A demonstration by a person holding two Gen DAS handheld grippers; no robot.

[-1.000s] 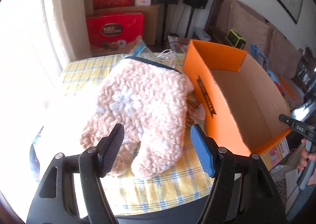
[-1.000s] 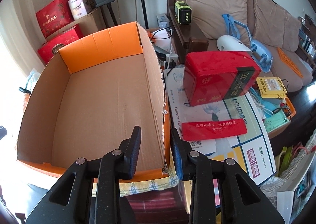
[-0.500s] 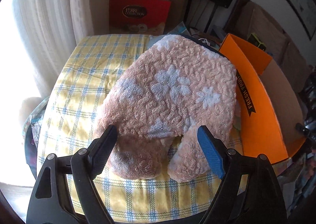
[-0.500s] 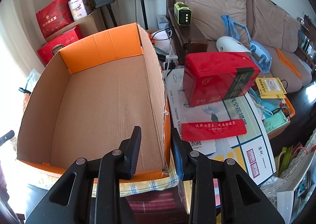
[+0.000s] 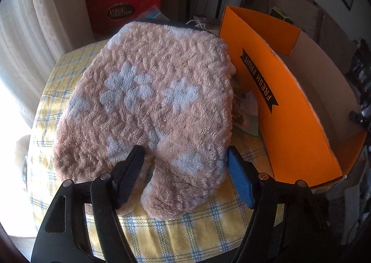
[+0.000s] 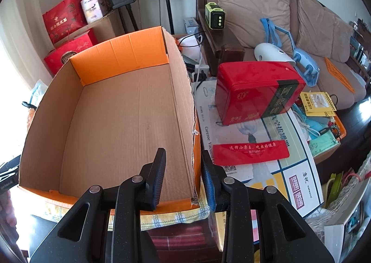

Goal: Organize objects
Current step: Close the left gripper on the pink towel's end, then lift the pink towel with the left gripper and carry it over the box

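A fluffy pink item with pale blue flowers and two lobes at its near end lies on the yellow checked tablecloth. My left gripper is low over its near end with its jaws closing. The black finger sits in the notch between the lobes and the blue pad is at the outer edge of the right lobe, which lies between them. The orange "FRESH FRUIT" cardboard box stands just right of the item, with nothing in it. My right gripper straddles the box's right wall near the front corner, with a gap to the wall.
A small packet is wedged between the fluffy item and the box. Right of the box lie a red tin, a flat red packet and papers on a low table. Behind are a sofa, speakers and red gift boxes.
My left gripper has dropped closer to the fluffy item, and its jaws have narrowed around the right lobe. The right gripper and the box have kept still.
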